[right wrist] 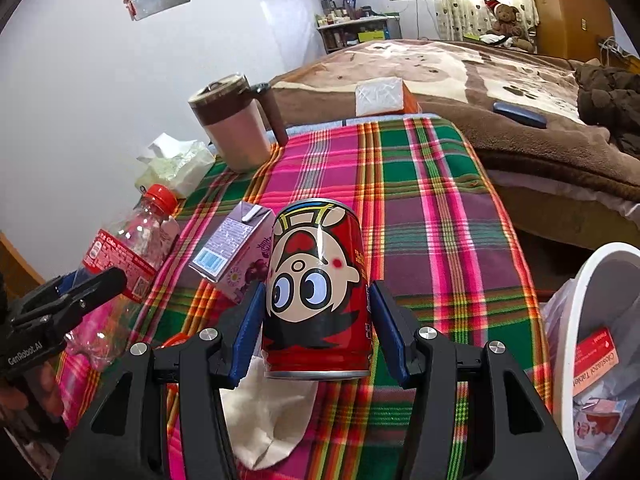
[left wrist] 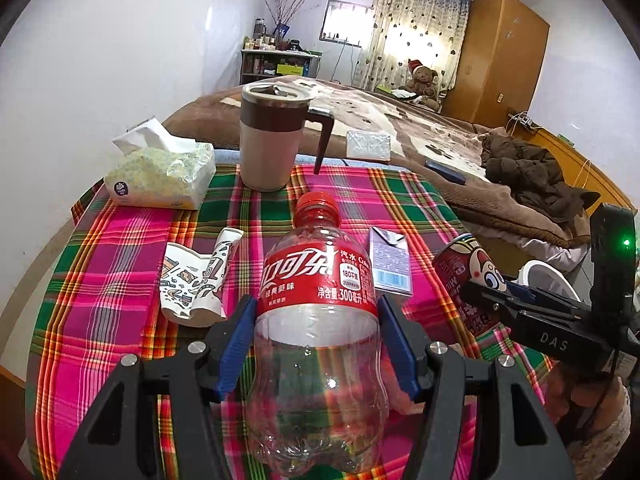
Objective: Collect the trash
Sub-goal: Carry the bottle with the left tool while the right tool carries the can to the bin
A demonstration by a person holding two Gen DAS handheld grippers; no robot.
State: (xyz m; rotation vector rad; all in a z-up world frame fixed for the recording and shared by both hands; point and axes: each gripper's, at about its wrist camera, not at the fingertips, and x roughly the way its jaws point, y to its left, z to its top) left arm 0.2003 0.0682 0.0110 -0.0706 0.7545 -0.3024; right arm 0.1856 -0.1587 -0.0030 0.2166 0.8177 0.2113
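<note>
My left gripper point(left wrist: 318, 312) is shut on an empty clear cola bottle point(left wrist: 316, 320) with a red cap and label, held just above the plaid cloth. My right gripper point(right wrist: 316, 300) is shut on a red cartoon can point(right wrist: 318, 292), upside down and lifted a little off the table. In the left wrist view the can point(left wrist: 468, 276) and right gripper point(left wrist: 520, 304) show at the right; in the right wrist view the bottle point(right wrist: 124, 256) and left gripper point(right wrist: 68, 292) show at the left. A crushed paper cup point(left wrist: 192, 284) and a purple juice carton point(left wrist: 390, 264) lie on the cloth.
A lidded mug point(left wrist: 270, 136) and a tissue pack point(left wrist: 160, 172) stand at the table's far side. A white bin point(right wrist: 588, 344) with wrappers inside stands at the right of the table point(right wrist: 432, 208). A white crumpled tissue point(right wrist: 268, 412) lies under the can. A bed point(left wrist: 420, 128) is behind.
</note>
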